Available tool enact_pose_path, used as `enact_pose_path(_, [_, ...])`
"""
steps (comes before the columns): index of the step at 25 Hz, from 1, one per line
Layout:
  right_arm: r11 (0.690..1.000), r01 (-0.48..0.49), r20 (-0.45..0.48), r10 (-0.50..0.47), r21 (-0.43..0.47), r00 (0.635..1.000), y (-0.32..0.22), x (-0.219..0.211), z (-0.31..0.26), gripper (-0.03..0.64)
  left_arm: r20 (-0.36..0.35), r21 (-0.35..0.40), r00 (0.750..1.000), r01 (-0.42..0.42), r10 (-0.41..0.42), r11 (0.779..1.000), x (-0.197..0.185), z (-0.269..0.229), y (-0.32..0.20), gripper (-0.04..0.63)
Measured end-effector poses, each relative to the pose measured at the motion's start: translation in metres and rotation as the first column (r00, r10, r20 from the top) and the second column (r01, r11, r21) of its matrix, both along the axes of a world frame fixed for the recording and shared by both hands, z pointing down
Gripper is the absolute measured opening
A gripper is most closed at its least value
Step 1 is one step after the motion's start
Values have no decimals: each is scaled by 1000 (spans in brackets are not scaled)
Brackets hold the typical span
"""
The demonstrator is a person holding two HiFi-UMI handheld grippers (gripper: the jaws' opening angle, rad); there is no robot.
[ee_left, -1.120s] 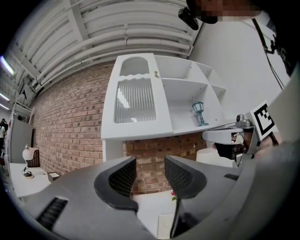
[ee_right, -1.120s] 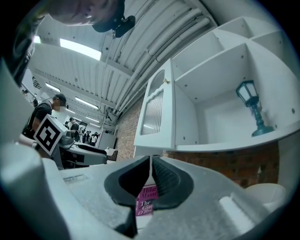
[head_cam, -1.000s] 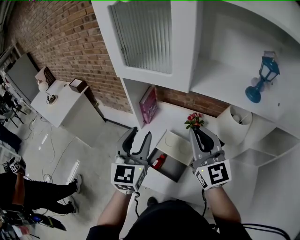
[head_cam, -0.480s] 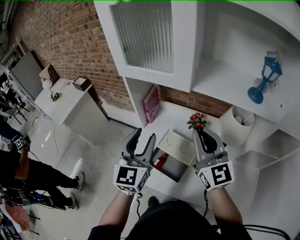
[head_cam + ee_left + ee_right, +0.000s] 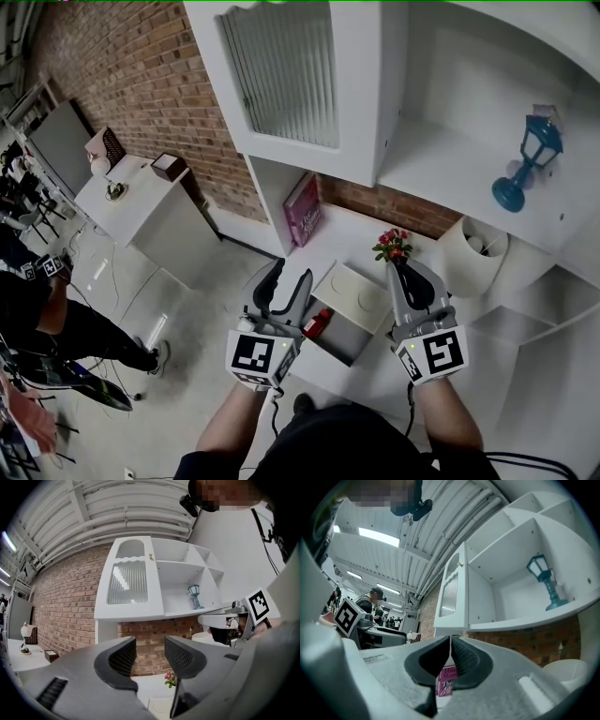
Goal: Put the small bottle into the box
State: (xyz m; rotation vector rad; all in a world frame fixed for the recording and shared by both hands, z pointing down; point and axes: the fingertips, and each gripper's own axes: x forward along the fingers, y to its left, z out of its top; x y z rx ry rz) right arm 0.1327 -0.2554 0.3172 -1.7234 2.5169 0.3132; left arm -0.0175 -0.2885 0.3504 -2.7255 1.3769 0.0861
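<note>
A small red bottle (image 5: 317, 323) lies at the left edge of the dark inside of a white box (image 5: 349, 345) on the low shelf, and the box's lid (image 5: 361, 295) is tipped back. My left gripper (image 5: 289, 275) hovers just left of the box, open and empty; in the left gripper view nothing sits between its pads (image 5: 123, 657). My right gripper (image 5: 409, 272) hangs over the box's right side near the flowers. It is shut with nothing in it, its pads (image 5: 461, 660) pressed together.
A small pot of red flowers (image 5: 392, 246) stands behind the box. A pink book (image 5: 302, 208) leans in the niche at the left, and a white lampshade (image 5: 473, 248) sits at the right. A blue lantern (image 5: 517, 164) is on the upper shelf. A white side table (image 5: 141, 202) and people are at the far left.
Both grippers keep almost the same place beside the box and the bottle has not moved. The head view has shifted slightly, and the people on the floor at the left have moved.
</note>
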Motion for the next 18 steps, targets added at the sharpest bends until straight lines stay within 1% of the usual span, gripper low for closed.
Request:
enact_pose_path(6, [1000,16,1,-16,3,1000,2,10,2,8,4,2,1000,18,-18,1000,9,1,1,186])
enact_pose_path(10, [1000,28,2,-28,0,1000,3,17,3,8,-4,-45,1000,24,-24,999,19,2,5,186])
enact_pose_path(15, [999,46,2,-46,3,999,5,27,2,8,4,-3,999,38,-38,999,29,2,8,186])
enact_pose_path(18, [999,53,1,-53,3,999,7,34,2,8,4,0,999,49,-49,999,34,3,11,185])
